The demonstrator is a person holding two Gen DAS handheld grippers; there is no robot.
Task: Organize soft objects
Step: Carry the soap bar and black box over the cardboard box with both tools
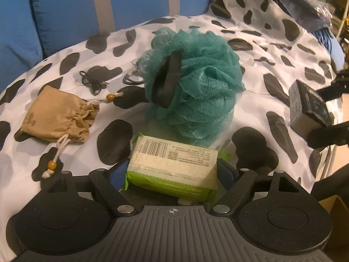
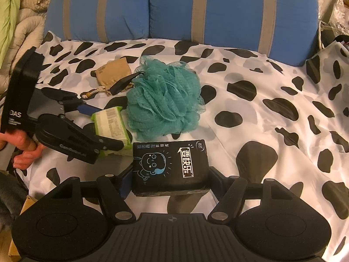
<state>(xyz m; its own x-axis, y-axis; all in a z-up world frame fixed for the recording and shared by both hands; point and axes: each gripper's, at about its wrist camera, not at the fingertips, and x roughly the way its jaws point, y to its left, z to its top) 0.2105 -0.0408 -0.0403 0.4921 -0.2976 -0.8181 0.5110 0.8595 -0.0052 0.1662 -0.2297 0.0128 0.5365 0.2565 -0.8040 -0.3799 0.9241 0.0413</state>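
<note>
My left gripper [image 1: 172, 170] is shut on a green and white tissue pack [image 1: 174, 163], which lies low on the cow-print sheet [image 1: 261, 50]. The blue pads touch both of its ends. The right wrist view shows the same gripper [image 2: 104, 128] and pack [image 2: 111, 126] from the side. My right gripper [image 2: 170, 181] is shut on a black tissue pack [image 2: 172, 166] with a cartoon print, which also shows at the right of the left wrist view [image 1: 309, 107]. A teal mesh bath pouf [image 1: 196, 83] [image 2: 165, 100] sits just beyond both packs. A tan drawstring pouch [image 1: 56, 118] [image 2: 113, 72] lies to its left.
A black strap [image 1: 168, 80] rests against the pouf. A coiled black cable [image 1: 93, 80] lies behind the pouch. Blue cushions with grey stripes [image 2: 218, 11] line the back. Quilts [image 2: 24, 21] pile up at the far left. A hand [image 2: 24, 148] grips the left tool.
</note>
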